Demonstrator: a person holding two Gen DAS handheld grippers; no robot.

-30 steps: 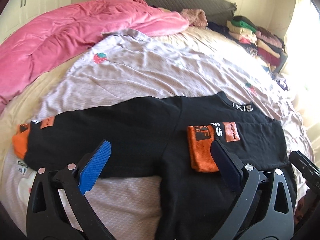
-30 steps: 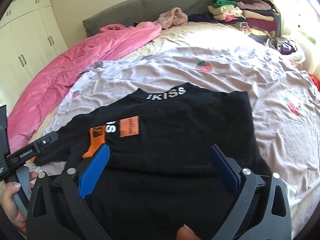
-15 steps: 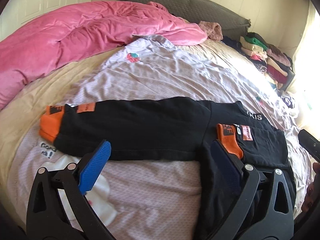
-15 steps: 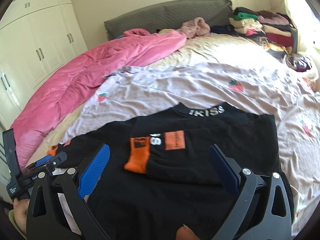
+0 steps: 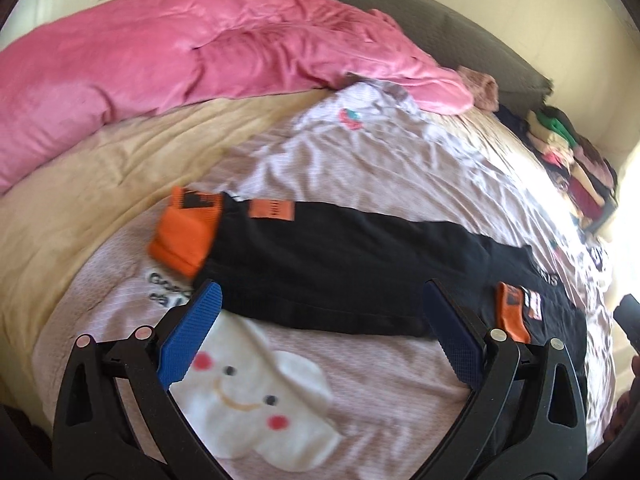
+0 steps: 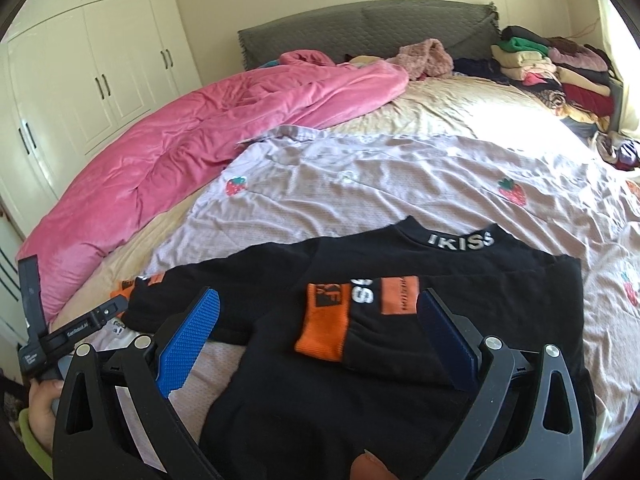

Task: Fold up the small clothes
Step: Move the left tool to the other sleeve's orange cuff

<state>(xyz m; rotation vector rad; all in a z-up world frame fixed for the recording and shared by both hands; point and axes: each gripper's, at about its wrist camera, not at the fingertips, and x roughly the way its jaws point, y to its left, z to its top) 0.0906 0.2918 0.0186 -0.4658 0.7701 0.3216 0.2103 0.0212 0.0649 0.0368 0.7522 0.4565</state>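
Black sweatshirt (image 6: pixel 420 280) lying flat on the lilac sheet (image 6: pixel 380 176) near the bed's front edge, one orange-cuffed sleeve (image 6: pixel 352 324) folded across the chest, the other sleeve (image 5: pixel 320 264) stretched toward the pink duvet (image 5: pixel 180 60). Left gripper (image 5: pixel 320 328) and right gripper (image 6: pixel 320 328) hover above it, jaws spread, holding nothing.

The bed (image 6: pixel 460 112) carries a pink quilt (image 6: pixel 200 128), lilac sheet (image 6: pixel 400 184), seemingly stacked clothes (image 6: pixel 560 76).
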